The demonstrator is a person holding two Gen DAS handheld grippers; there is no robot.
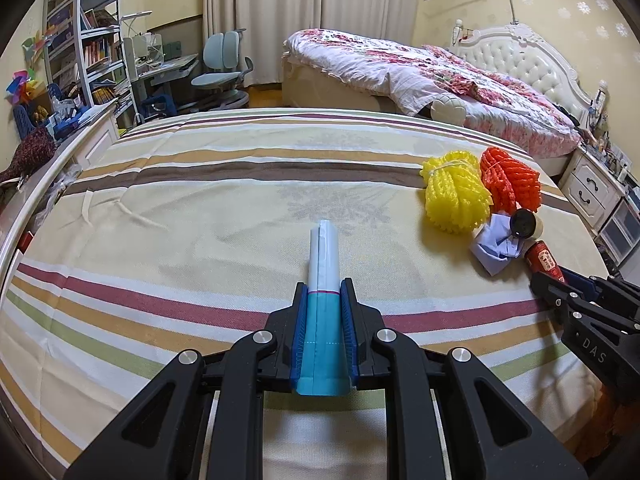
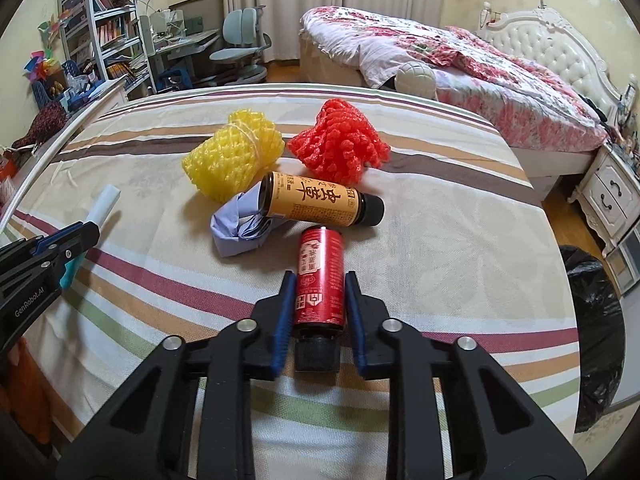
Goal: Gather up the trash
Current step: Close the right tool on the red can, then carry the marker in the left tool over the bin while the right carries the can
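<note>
My left gripper (image 1: 323, 286) is shut on a white and teal carton (image 1: 323, 280) above the striped bed cover; it also shows in the right wrist view (image 2: 102, 206). My right gripper (image 2: 318, 280) has its jaws around a red bottle (image 2: 320, 276) lying on the cover, with small gaps at both pads. The red bottle also shows in the left wrist view (image 1: 544, 260). Beyond it lie an orange bottle (image 2: 320, 199), a crumpled blue paper (image 2: 240, 228), a yellow foam net (image 2: 232, 152) and a red foam net (image 2: 340, 144).
A black trash bag (image 2: 592, 320) stands on the floor to the right of the bed. A second bed (image 2: 460, 68) with a floral quilt is behind. A white nightstand (image 2: 608, 196) is at right; a desk, chair (image 2: 240, 44) and bookshelf at back left.
</note>
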